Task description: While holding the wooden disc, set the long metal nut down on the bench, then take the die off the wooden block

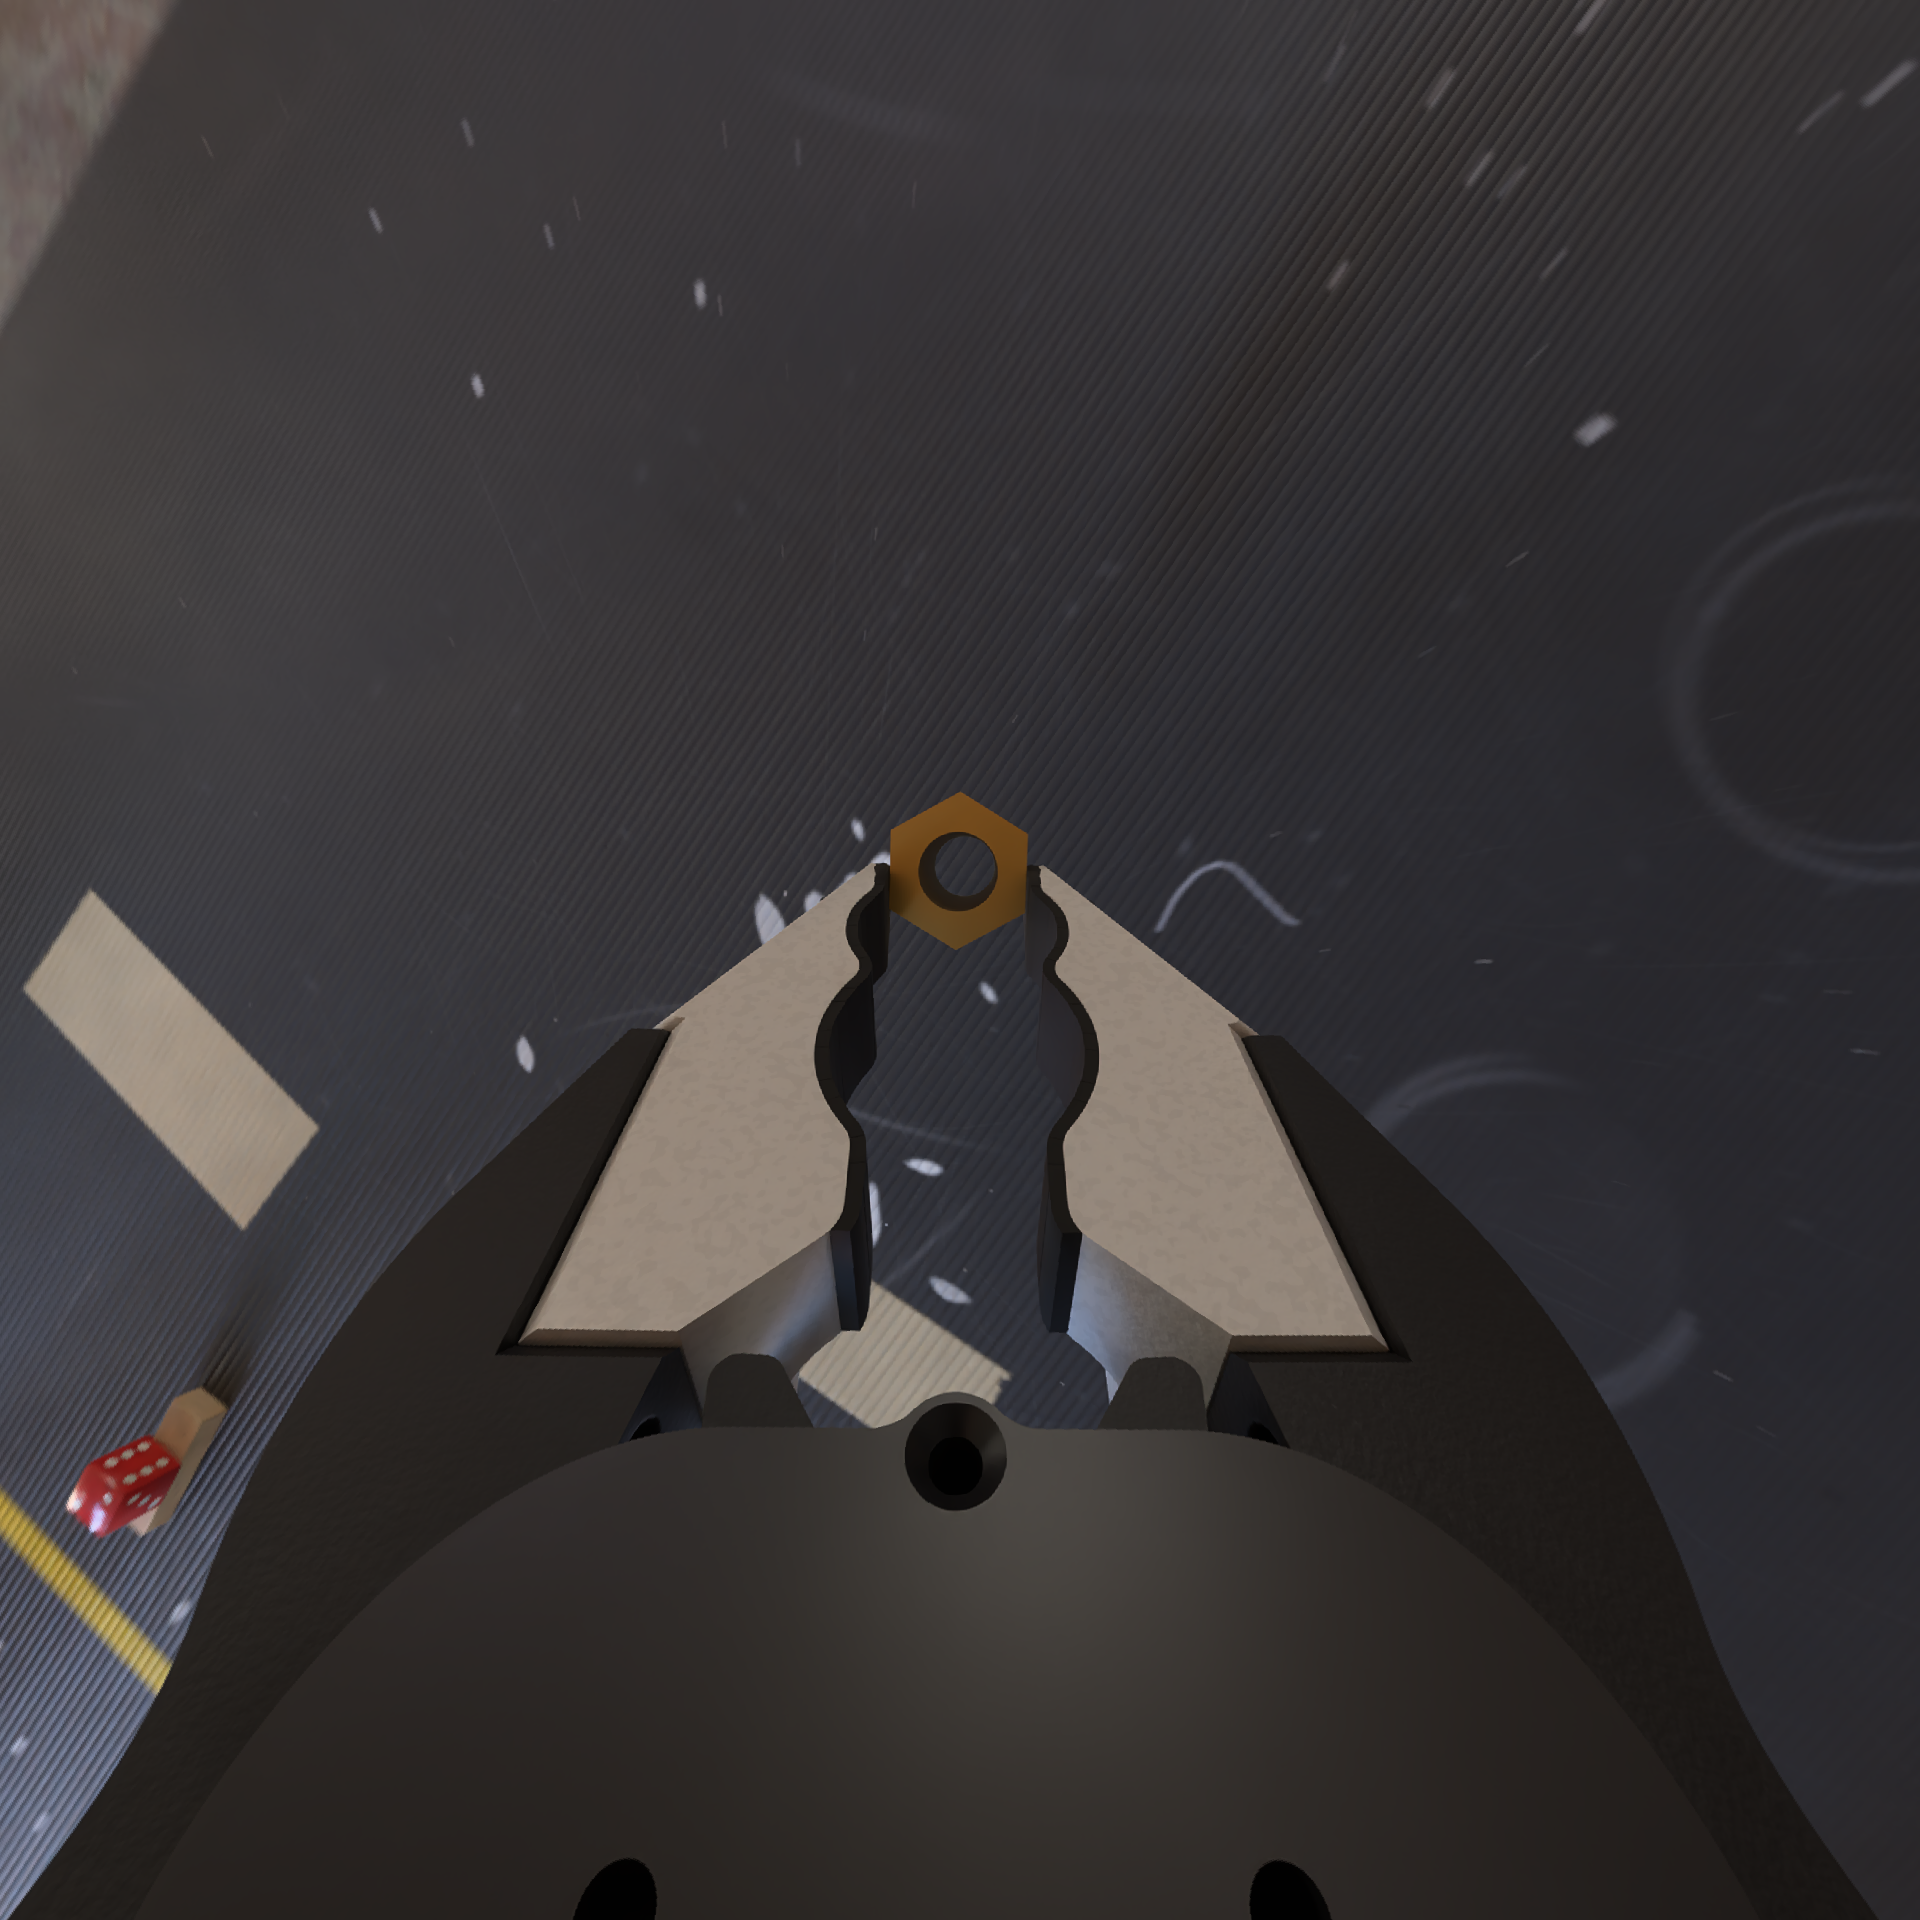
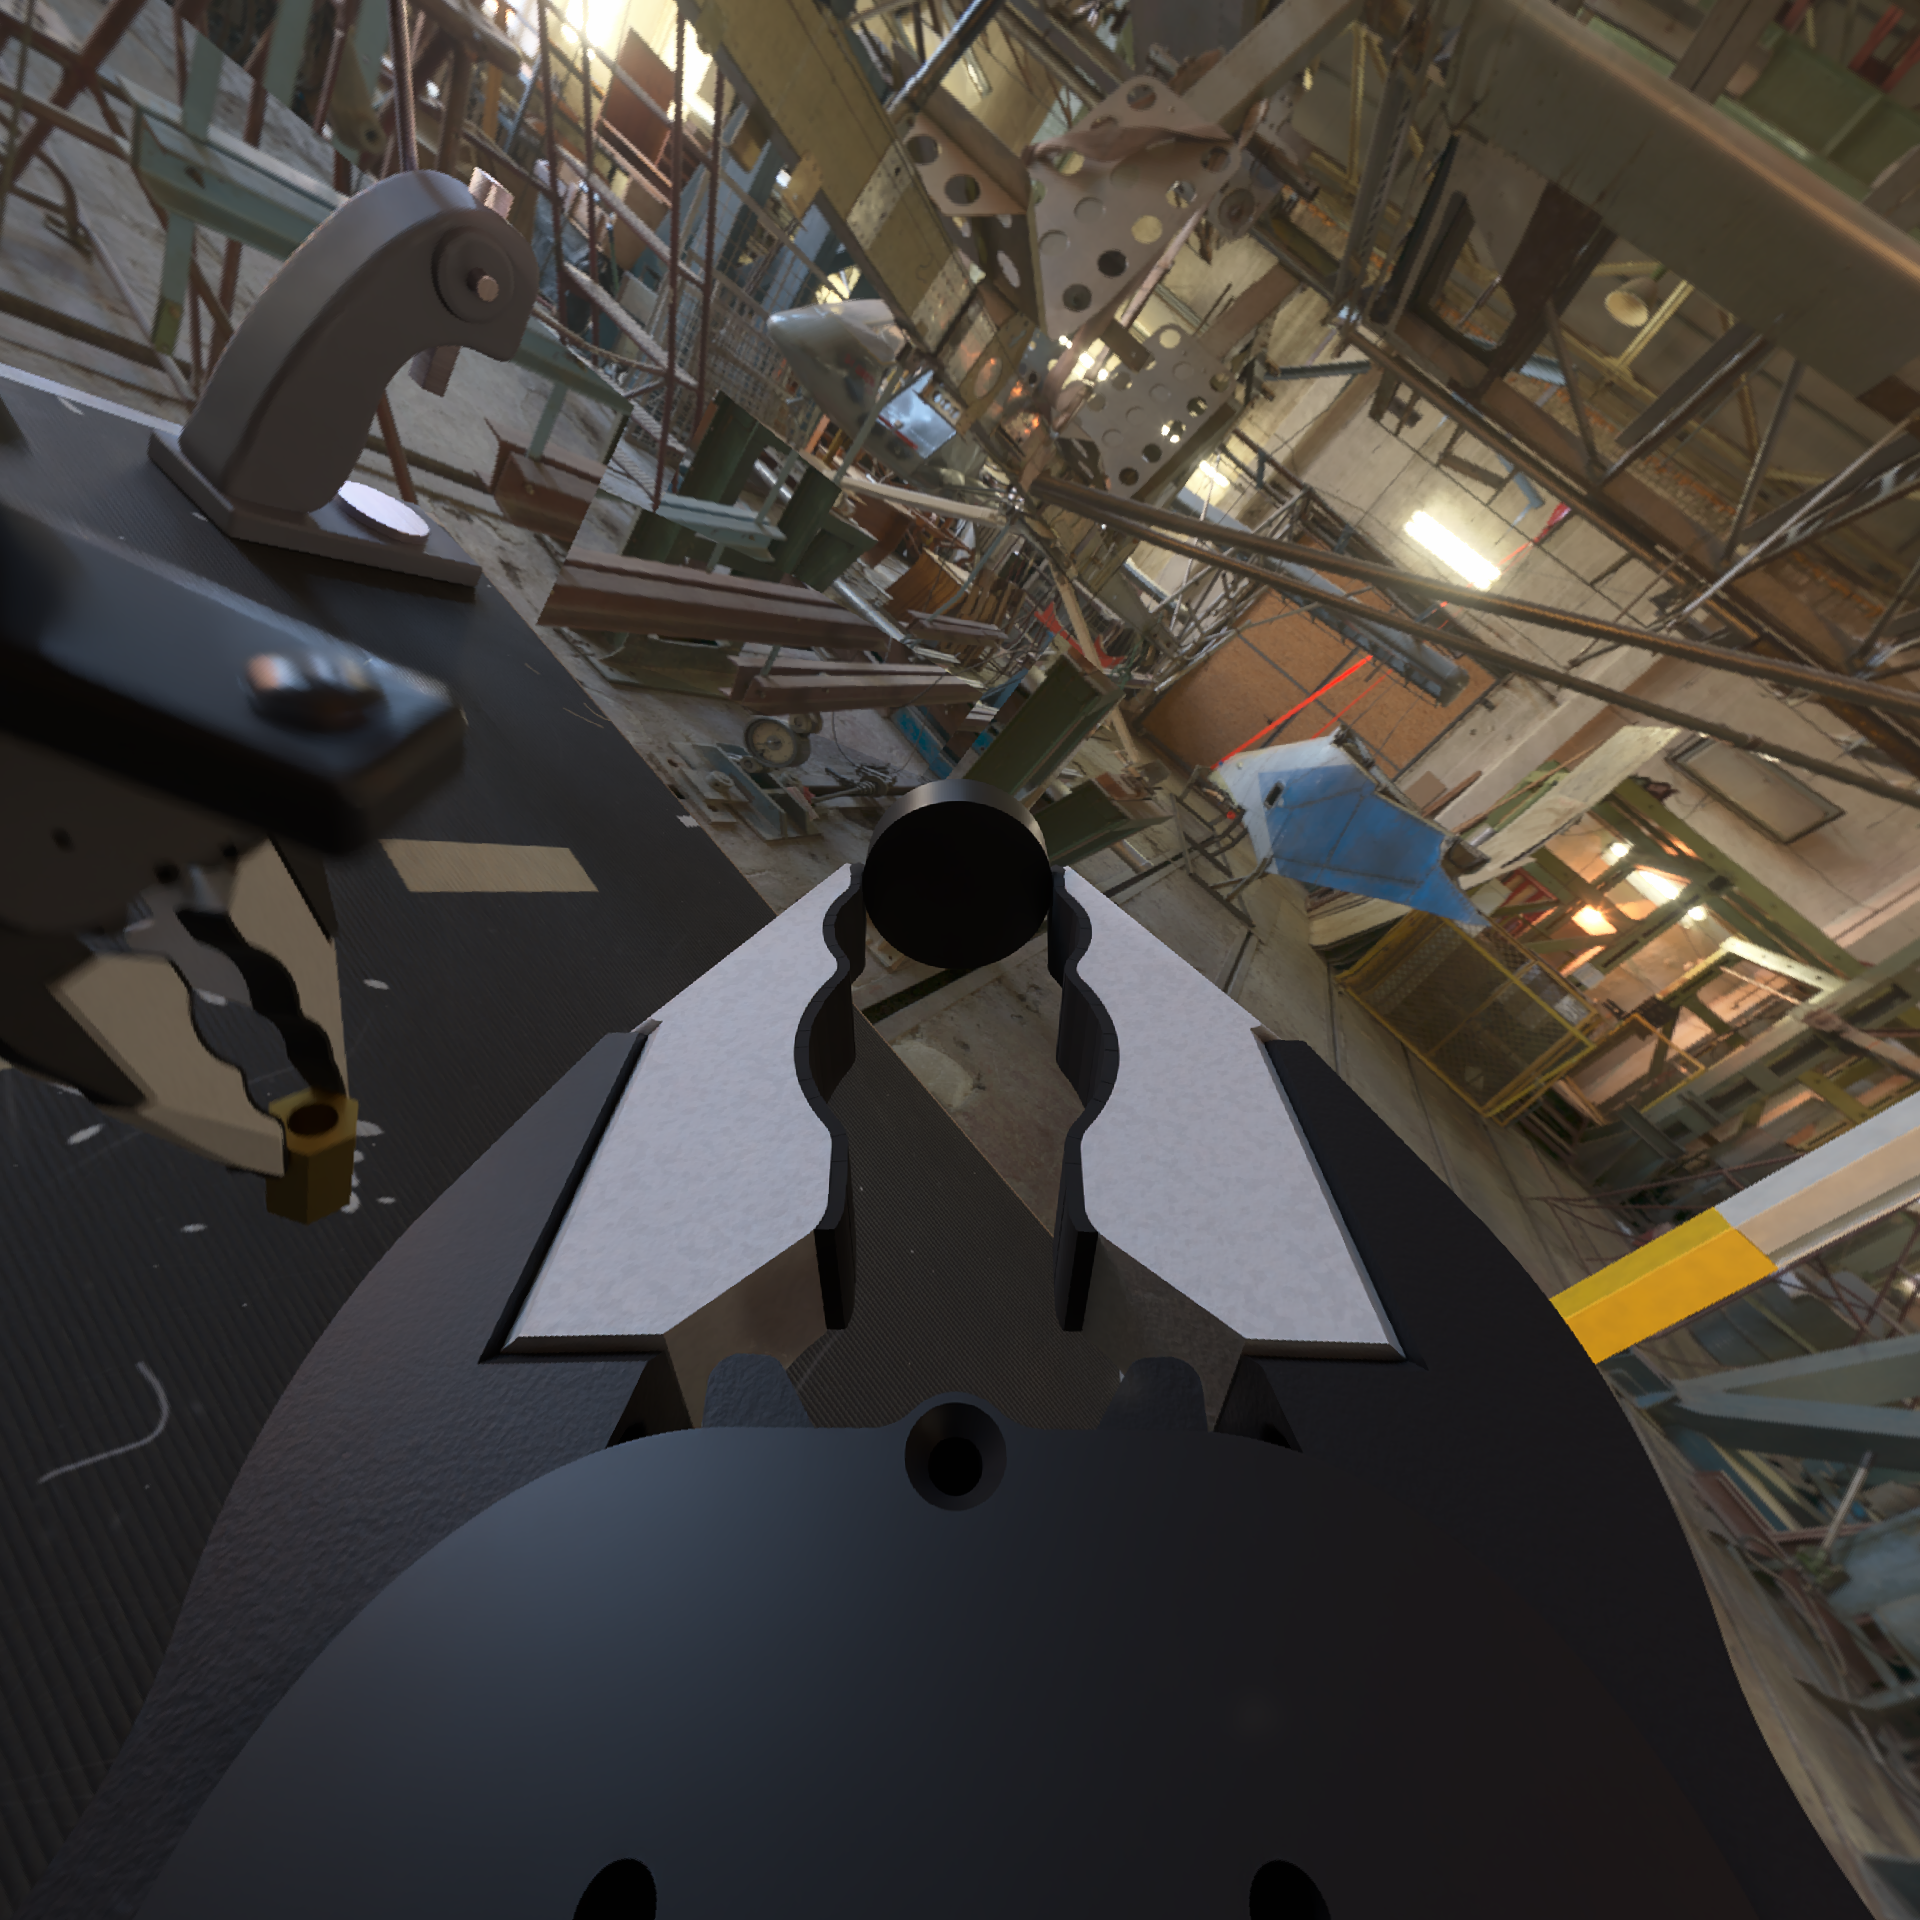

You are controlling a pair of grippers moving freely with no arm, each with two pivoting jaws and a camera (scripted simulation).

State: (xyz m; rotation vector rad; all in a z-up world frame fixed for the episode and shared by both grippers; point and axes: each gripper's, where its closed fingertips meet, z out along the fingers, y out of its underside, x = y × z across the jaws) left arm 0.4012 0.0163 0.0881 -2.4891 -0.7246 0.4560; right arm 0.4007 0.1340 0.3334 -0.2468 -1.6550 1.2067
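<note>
Left gripper (image 1: 958, 883) clamped on long brass-coloured hexagonal metal nut (image 1: 958, 869), pinched at the very fingertips, bore facing the camera. Seen from the right wrist view, same nut (image 2: 312, 1153) standing upright with its lower end at or just above the dark ribbed bench mat (image 1: 1143, 468); contact not resolvable. Grip not yet released, so step one judged close to finished but not done.

Right gripper (image 2: 956, 904) closed on a dark round disc (image 2: 956, 888), flat face toward the camera, held between the fingertips, pointed out past the bench edge. Looks near-black in shadow; taken as the wooden disc from the task. Hold condition satisfied for now.

Small red die with white pips (image 1: 123, 1484) sitting on pale wooden block (image 1: 187, 1455), far lower left in the left wrist view, well apart from the nut. Untouched.

Also on bench: tan tape strip (image 1: 171, 1055), yellow line (image 1: 83, 1600), grey curved bracket on a base plate (image 2: 343, 353).

Remaining, as judged: seat nut, open left fingers, back off clear, travel to die, pinch and lift off block. Risk: upright nut tipping on release.
</note>
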